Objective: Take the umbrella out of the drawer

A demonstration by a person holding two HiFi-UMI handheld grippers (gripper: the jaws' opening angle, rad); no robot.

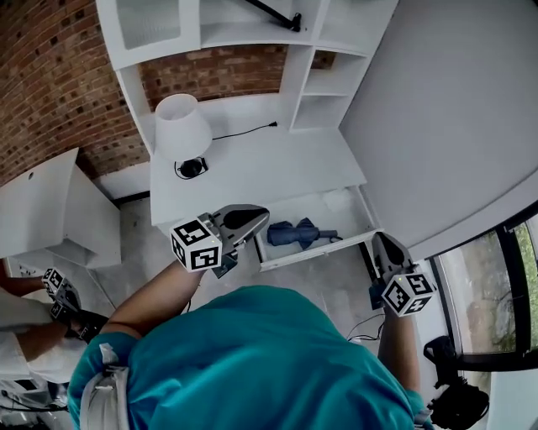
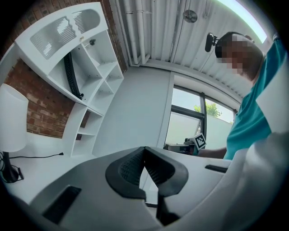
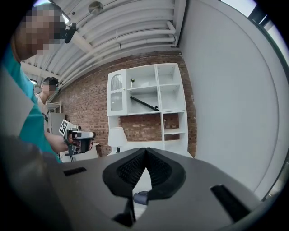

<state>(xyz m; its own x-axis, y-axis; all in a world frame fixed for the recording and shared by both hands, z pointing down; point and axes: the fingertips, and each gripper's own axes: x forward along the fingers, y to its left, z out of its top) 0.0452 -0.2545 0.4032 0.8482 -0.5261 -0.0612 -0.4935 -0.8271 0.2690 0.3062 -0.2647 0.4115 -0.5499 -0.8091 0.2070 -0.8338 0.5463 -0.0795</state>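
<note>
The umbrella (image 1: 298, 233), blue and folded, lies in the open drawer (image 1: 315, 252) under the white tabletop (image 1: 269, 164), towards the drawer's left end. Neither gripper touches it. The left gripper (image 1: 256, 220) hangs just left of the drawer's left front corner, and its jaws are together with nothing between them (its own view shows the ribbed tips meeting). The right gripper (image 1: 382, 245) is just off the drawer's right front corner, its jaws likewise closed and empty. On the tabletop a white lamp (image 1: 181, 126) stands at the left, and a black cord (image 1: 244, 132) trails from its base towards the back. Behind it white shelves (image 1: 252, 29) rise against a brick wall (image 1: 50, 76), with a black rod (image 1: 273, 13) lying on one shelf. At the left edge of the head view, a second person's arm (image 1: 34, 332) holds another gripper (image 1: 60, 292).
</note>
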